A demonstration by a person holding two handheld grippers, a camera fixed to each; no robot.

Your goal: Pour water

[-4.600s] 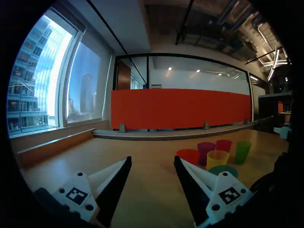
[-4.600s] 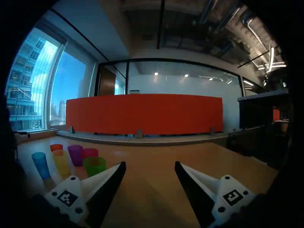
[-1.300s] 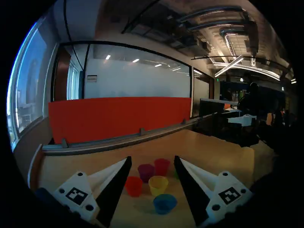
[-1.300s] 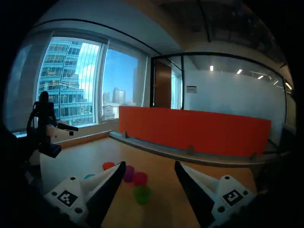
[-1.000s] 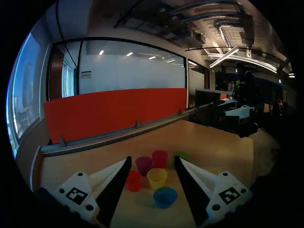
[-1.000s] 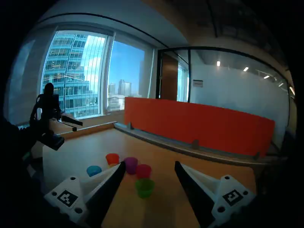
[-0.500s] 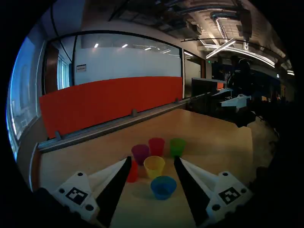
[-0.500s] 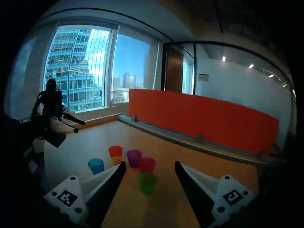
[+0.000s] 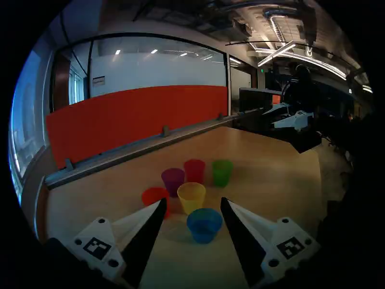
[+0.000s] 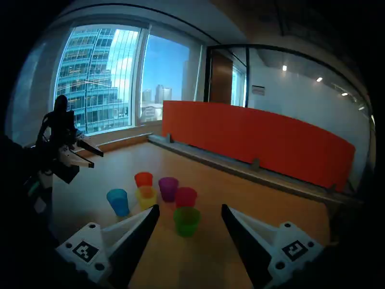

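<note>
1. Left gripper view: the left claw is spread wide and holds nothing. The blue cup stands nearest, showing between its two white fingers.
2. Six cups stand upright and close together on the wooden table, mouths up. Just behind the blue one is the yellow cup, with the orange cup to its left in this view. Farther off stands a row of three: the purple cup, the red cup and the green cup.
3. All are plain tapered tumblers of see-through coloured plastic, wider at the rim than at the foot. Whether any holds water cannot be told.
4. Right gripper view: the right claw is also spread wide and empty. Here the green cup is nearest, showing between the fingertips, and the blue cup stands at the left end of the group.
5. An orange screen runs along the table's far edge, and tall windows stand at the left in the right gripper view.
</note>
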